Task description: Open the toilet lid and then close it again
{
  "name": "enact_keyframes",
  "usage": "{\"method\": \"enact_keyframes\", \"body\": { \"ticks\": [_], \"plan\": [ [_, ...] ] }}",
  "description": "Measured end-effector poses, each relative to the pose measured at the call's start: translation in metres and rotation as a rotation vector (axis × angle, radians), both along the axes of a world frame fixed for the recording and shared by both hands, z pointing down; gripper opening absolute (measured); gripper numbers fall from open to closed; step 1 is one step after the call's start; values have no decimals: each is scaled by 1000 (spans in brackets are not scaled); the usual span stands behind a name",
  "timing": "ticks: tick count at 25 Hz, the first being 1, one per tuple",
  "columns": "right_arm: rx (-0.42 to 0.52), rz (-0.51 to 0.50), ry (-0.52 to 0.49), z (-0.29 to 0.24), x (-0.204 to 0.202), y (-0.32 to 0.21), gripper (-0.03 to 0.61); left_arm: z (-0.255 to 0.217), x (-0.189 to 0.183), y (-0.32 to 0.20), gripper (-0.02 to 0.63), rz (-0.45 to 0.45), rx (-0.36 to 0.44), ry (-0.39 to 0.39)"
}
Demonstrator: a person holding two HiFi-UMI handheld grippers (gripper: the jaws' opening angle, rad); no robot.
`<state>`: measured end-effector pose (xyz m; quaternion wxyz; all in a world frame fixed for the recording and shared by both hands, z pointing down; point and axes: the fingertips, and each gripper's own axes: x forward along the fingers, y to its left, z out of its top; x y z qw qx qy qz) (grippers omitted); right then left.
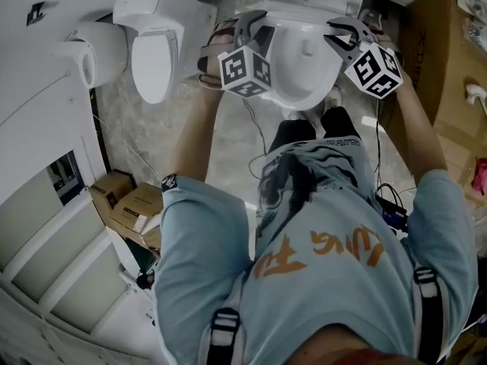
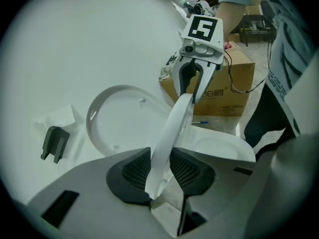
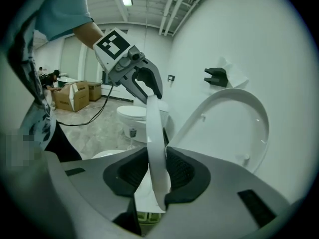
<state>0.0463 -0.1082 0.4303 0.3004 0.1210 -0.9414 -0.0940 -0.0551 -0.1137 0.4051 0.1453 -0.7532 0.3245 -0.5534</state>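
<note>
White seat rim (image 2: 174,126) | left gripper (image 2: 160,178) and right gripper (image 3: 158,176) clamp its opposite sides | raised lid (image 3: 234,128) stands just behind it

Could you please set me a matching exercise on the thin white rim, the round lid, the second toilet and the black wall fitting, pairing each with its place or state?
Things:
1. thin white rim
2. round lid
3. second toilet
4. black wall fitting

Places or states:
A. fixed to the wall
B. clamped by the left gripper and the right gripper
C. standing apart on the floor
D. tipped up behind the bowl

Pairs: 1-B, 2-D, 3-C, 4-A.
</note>
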Motion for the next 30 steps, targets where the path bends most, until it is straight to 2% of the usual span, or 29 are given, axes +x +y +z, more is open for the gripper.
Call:
{"method": "enact_keyframes", "body": {
  "ticks": [6, 13, 20, 24, 27, 30],
  "plan": [
    [-57, -164, 69, 30, -13, 61, 144, 31, -12, 68, 143, 49, -98, -46],
    [-115, -280, 130, 58, -19, 106, 172, 62, -16, 119, 156, 47, -197, -59],
    [-145, -416, 218, 102, -29, 148, 200, 113, -24, 166, 179, 51, -319, -68],
    [-202, -479, 254, 126, -32, 172, 202, 143, -29, 192, 193, 69, -373, -104],
    [-183, -518, 286, 148, -33, 188, 206, 169, -32, 210, 202, 71, -397, -130],
    [-170, -552, 324, 173, -37, 201, 210, 193, -33, 225, 211, 61, -437, -110]
  ]
}}
